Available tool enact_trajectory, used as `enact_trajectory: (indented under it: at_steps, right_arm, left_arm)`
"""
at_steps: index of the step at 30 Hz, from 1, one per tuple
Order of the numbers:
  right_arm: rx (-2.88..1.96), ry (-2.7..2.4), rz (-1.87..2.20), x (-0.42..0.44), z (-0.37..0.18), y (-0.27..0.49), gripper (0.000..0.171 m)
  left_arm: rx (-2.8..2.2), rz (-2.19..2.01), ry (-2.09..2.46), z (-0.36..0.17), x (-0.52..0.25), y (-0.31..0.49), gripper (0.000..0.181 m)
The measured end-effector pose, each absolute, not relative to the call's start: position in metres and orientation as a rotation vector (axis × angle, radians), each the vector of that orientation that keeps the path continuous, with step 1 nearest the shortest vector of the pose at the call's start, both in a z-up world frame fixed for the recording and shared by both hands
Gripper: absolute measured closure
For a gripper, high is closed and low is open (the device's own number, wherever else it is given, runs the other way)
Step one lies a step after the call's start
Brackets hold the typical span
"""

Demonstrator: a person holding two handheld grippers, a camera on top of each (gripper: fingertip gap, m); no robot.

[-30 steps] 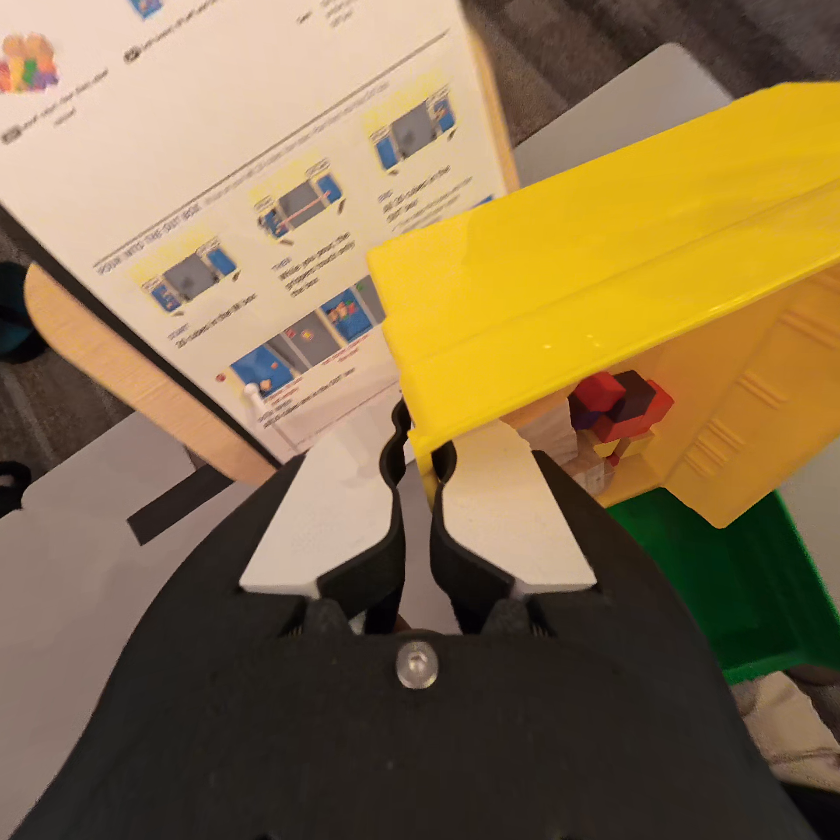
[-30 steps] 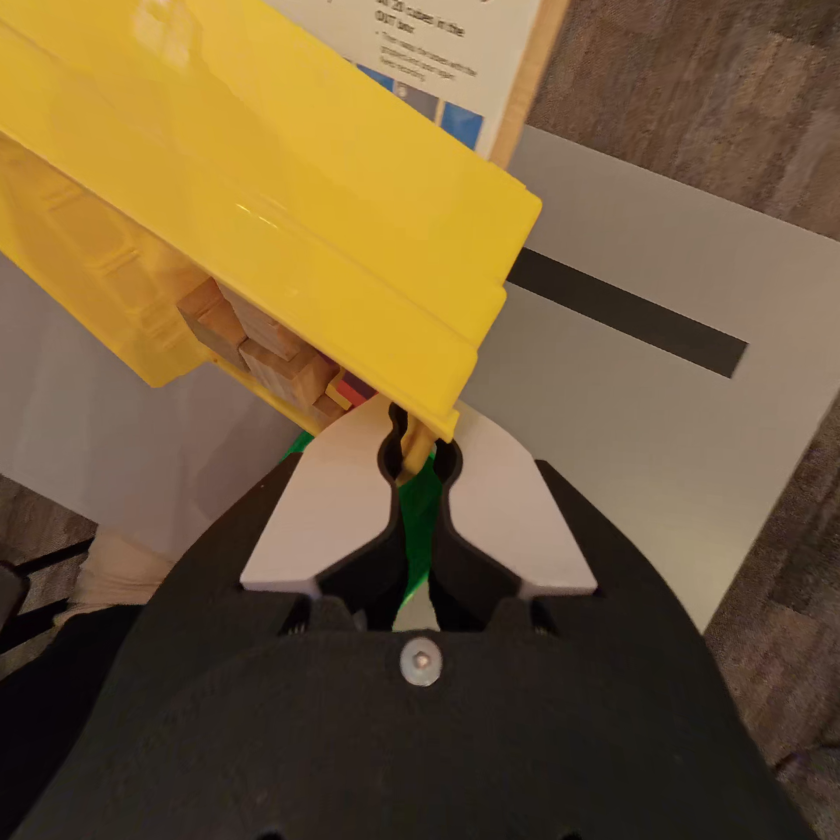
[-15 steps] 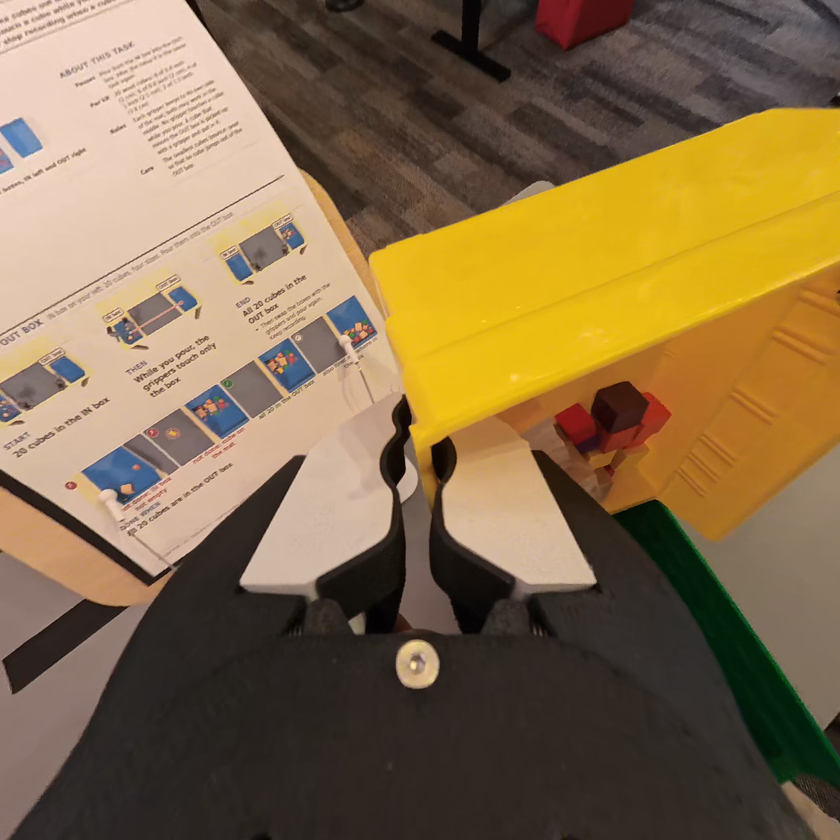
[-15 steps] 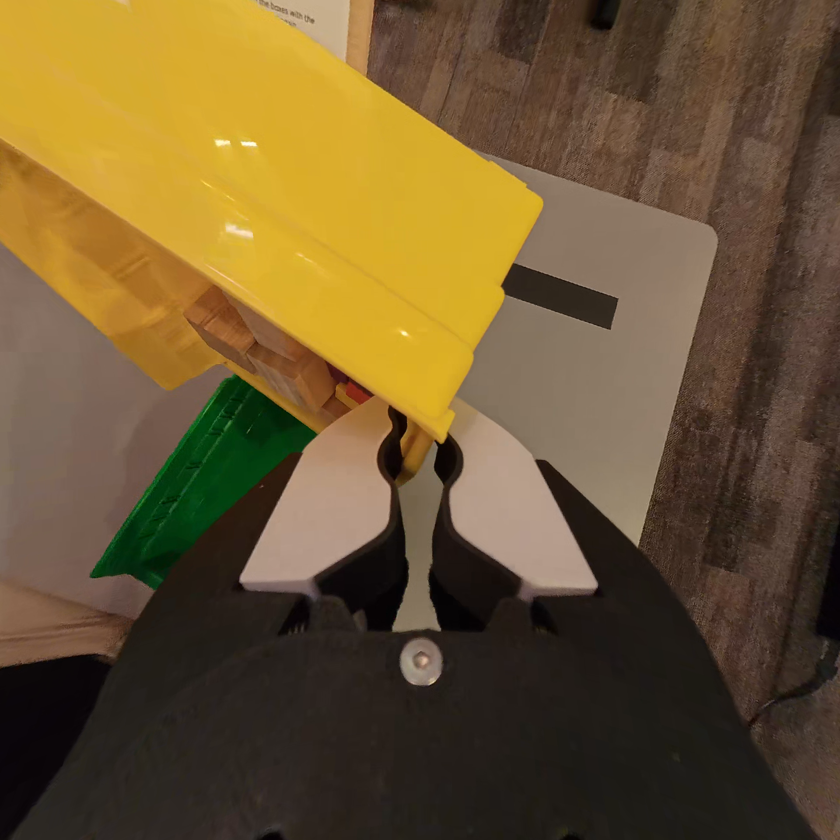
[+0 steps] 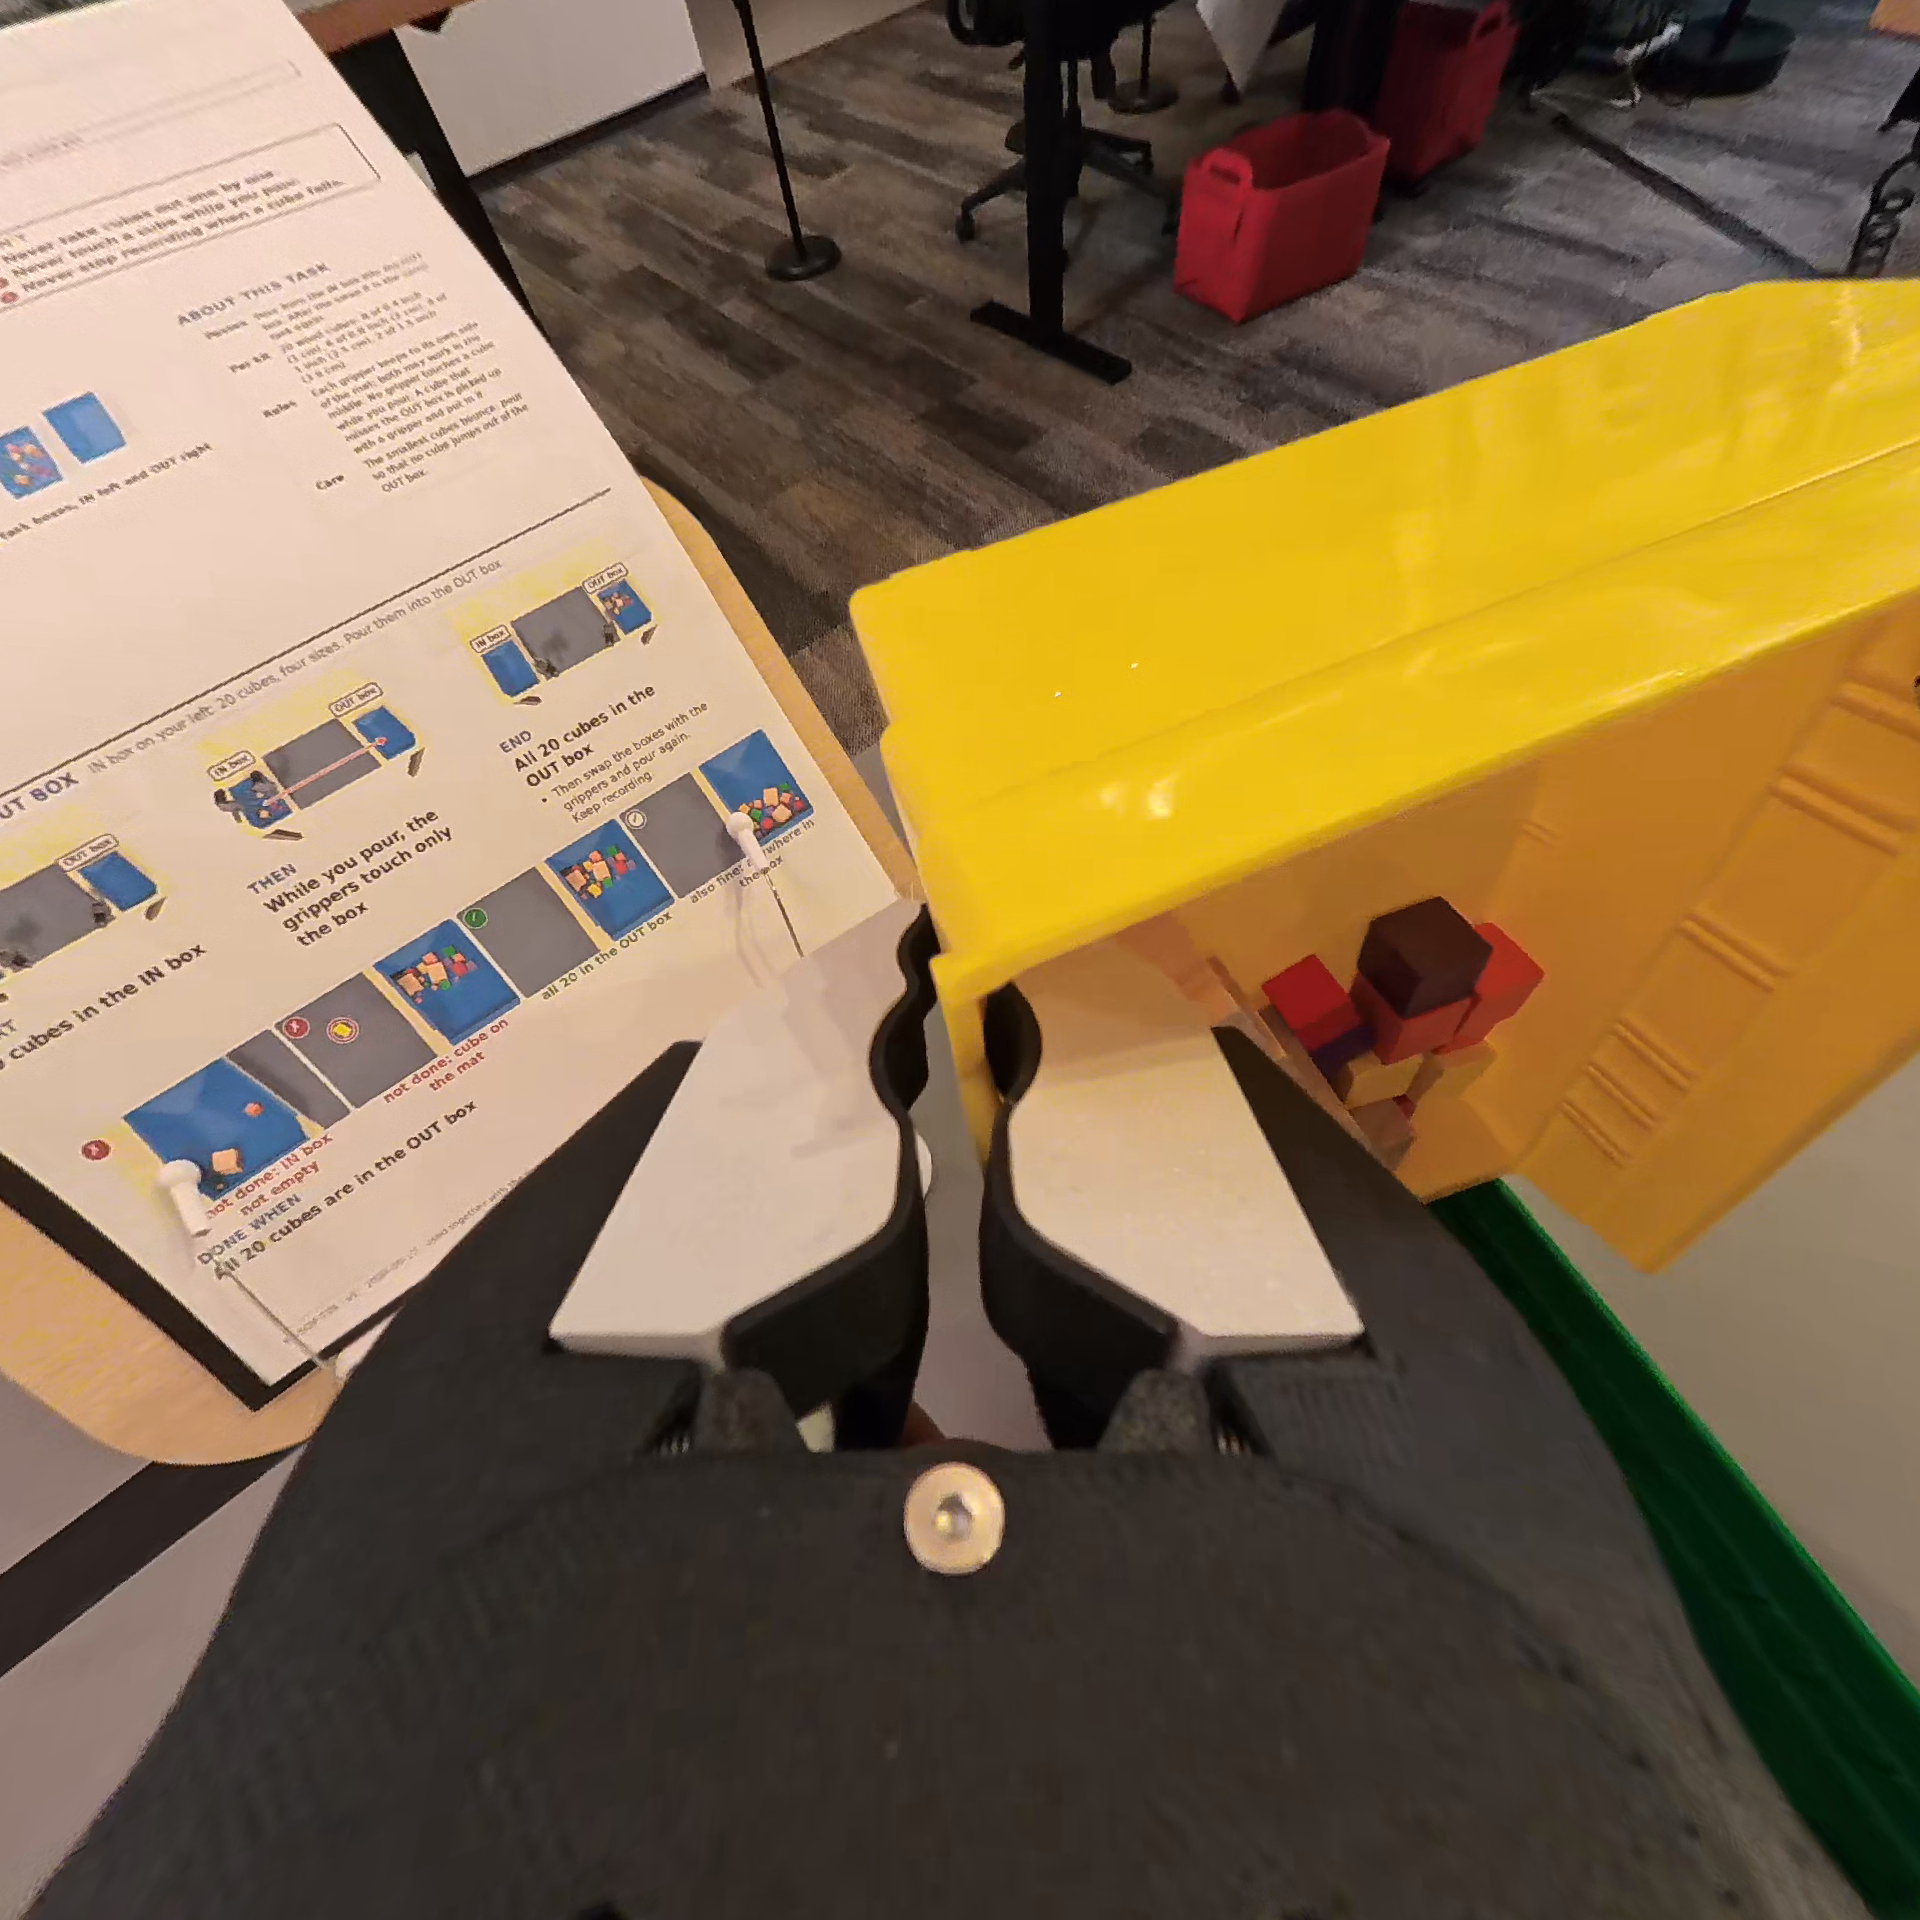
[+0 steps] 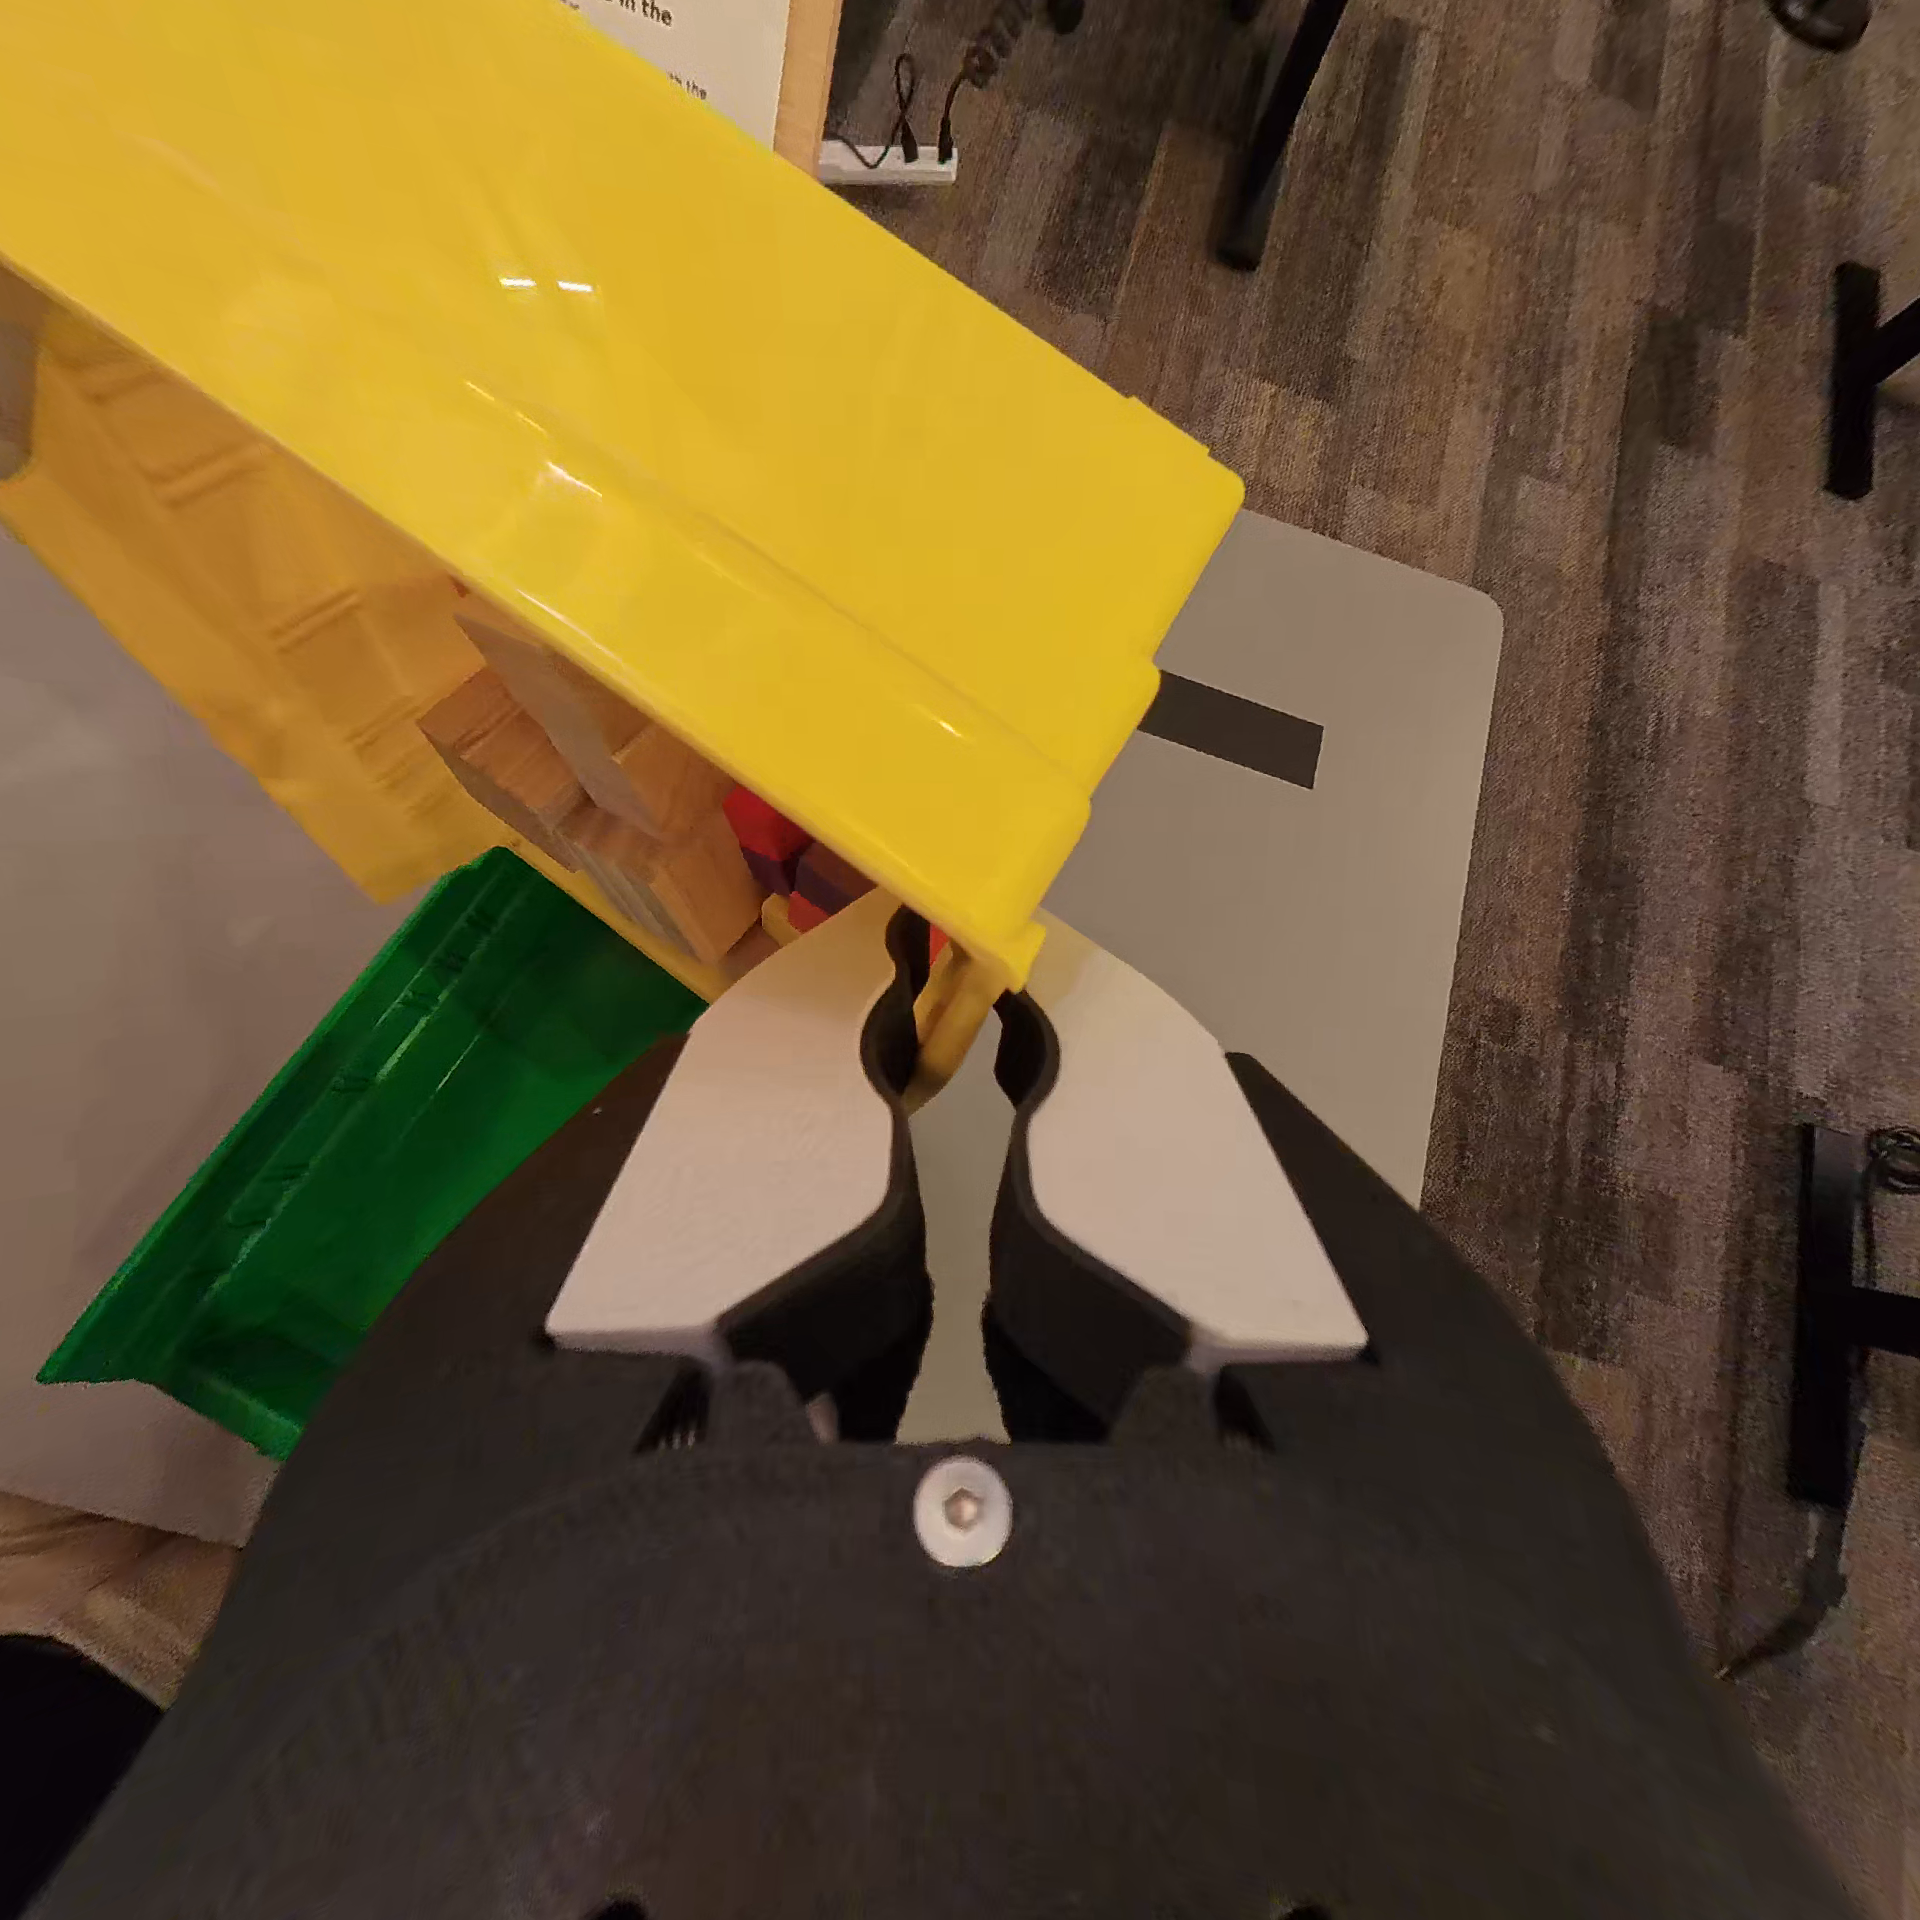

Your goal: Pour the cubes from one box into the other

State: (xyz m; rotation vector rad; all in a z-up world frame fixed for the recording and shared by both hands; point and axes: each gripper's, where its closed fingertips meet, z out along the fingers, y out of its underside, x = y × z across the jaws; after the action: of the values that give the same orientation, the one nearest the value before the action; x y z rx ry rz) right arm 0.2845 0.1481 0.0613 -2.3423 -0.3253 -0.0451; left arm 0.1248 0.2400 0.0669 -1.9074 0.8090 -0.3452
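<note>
Left gripper (image 5: 958, 1023) and right gripper (image 6: 956, 1013) each clamp the yellow box (image 5: 1403, 665) rim at their tips; glossy, stiff plastic, likely slippery, cubes (image 5: 1418, 987) shifting weight.

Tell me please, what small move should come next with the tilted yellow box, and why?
Probably tip the yellow box a little steeper. The left hand-held gripper and the right hand-held gripper each pinch its rim, and it hangs tilted over the green box. The cubes sit bunched in its low corner, seemingly not falling out yet.
</note>
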Motion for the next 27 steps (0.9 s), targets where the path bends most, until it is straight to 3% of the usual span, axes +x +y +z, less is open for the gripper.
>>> enact_trajectory:
  at_steps: [27]
  right_arm:
    - [-2.140,-0.305,-0.116,0.283,0.079,0.125,0.166]
  left_arm:
    - [-1.658,-0.350,0.691,0.094,0.123,0.212,0.176]
